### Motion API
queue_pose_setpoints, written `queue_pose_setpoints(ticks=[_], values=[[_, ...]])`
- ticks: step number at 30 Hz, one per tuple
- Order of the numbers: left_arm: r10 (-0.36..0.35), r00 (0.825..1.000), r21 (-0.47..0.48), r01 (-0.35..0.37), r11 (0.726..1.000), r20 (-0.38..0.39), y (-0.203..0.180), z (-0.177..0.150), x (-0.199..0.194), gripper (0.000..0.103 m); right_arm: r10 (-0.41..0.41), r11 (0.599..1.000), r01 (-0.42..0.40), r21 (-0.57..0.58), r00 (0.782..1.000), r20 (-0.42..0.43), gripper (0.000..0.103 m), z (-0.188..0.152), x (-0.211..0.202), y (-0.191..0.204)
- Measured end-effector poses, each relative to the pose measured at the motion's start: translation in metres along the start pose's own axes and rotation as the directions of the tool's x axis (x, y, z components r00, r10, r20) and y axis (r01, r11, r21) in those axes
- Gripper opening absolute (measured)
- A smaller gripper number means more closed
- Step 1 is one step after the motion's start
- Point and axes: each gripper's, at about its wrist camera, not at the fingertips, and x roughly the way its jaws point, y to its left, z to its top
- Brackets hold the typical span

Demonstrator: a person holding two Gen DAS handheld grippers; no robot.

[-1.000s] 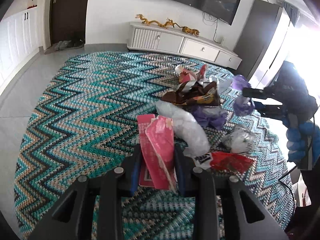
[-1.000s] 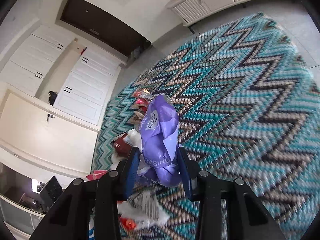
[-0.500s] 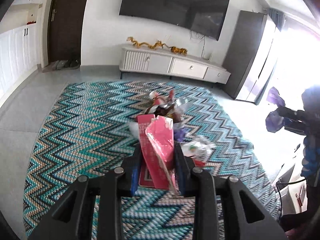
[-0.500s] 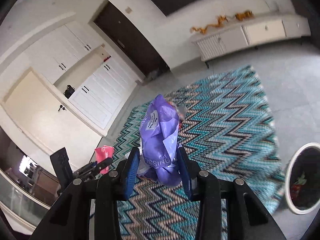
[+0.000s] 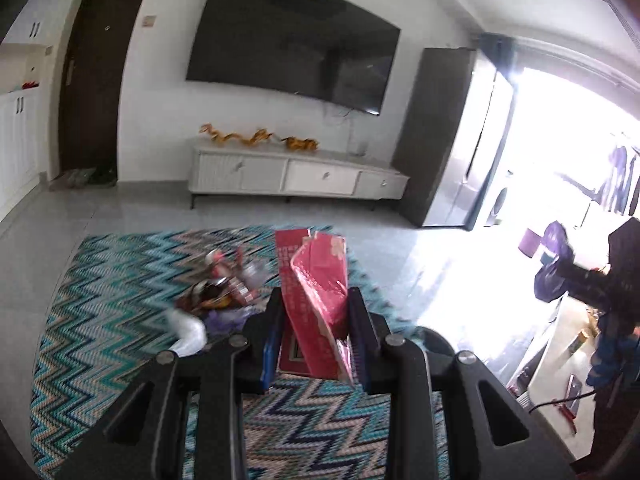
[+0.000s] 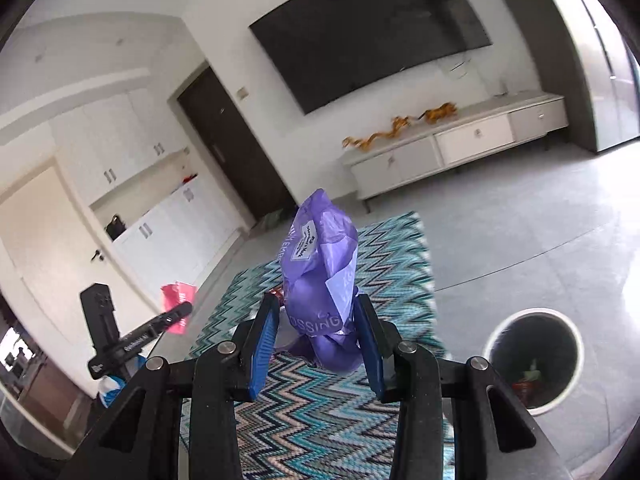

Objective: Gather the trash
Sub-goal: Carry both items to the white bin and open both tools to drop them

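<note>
The left gripper (image 5: 314,320) is clamping a red packet (image 5: 316,296) above the rug (image 5: 100,280), more trash (image 5: 218,292) lying at ten o'clock. The right gripper (image 6: 316,332) is squeezing a purple bag (image 6: 318,268), with the bin (image 6: 534,364) sitting at four o'clock.

Left hand-held gripper (image 5: 314,334) clamped, right hand-held gripper (image 6: 316,338) clamped, both raised

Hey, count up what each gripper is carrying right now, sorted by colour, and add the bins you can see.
Pink crumpled paper packet, in the left gripper: 1
Purple crinkled plastic bag, in the right gripper: 1
White round trash bin, on the floor: 1
Total: 3
</note>
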Motion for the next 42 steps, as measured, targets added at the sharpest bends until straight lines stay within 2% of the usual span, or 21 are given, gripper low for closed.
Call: queue_pose_setpoints(ticks=[4, 10, 16, 22, 26, 28, 32, 35, 42], values=[[-0.032, 0.999, 0.032, 0.031, 0.999, 0.012, -0.027, 0.012, 0.001, 0.029, -0.043, 0.999, 0.042, 0.021, 0.998, 0.045, 0.037, -0.001, -0.023, -0.019], [-0.087, 0.996, 0.090, 0.088, 0.992, -0.014, -0.073, 0.026, 0.021, 0.029, -0.110, 0.991, 0.103, 0.088, 0.990, 0.087, 0.037, -0.004, -0.047, -0.057], [-0.145, 0.985, 0.129, 0.157, 0.979, -0.094, -0.126, 0.034, 0.067, 0.029, -0.196, 0.970, 0.181, 0.161, 0.977, 0.085, 0.037, -0.004, -0.052, -0.100], [-0.184, 0.960, 0.168, 0.221, 0.961, -0.211, -0.185, 0.030, 0.131, 0.029, -0.246, 0.944, 0.228, 0.237, 0.968, 0.052, 0.039, -0.007, -0.038, -0.151], [-0.200, 0.932, 0.176, 0.261, 0.949, -0.302, -0.214, 0.018, 0.185, 0.029, -0.277, 0.919, 0.262, 0.296, 0.961, 0.010, 0.039, -0.009, -0.020, -0.196], [-0.211, 0.908, 0.160, 0.283, 0.946, -0.361, -0.228, 0.010, 0.220, 0.029, -0.290, 0.907, 0.278, 0.316, 0.957, -0.011, 0.039, -0.011, -0.010, -0.214], [-0.214, 0.874, 0.144, 0.303, 0.942, -0.437, -0.245, -0.006, 0.274, 0.030, -0.313, 0.879, 0.318, 0.355, 0.947, -0.074, 0.039, -0.020, 0.015, -0.253], [-0.221, 0.841, 0.128, 0.321, 0.938, -0.494, -0.258, -0.021, 0.316, 0.030, -0.327, 0.860, 0.349, 0.372, 0.937, -0.123, 0.040, -0.026, 0.037, -0.271], [-0.234, 0.782, 0.103, 0.354, 0.930, -0.578, -0.280, -0.049, 0.378, 0.031, -0.356, 0.812, 0.419, 0.406, 0.907, -0.225, 0.046, -0.045, 0.069, -0.322]])
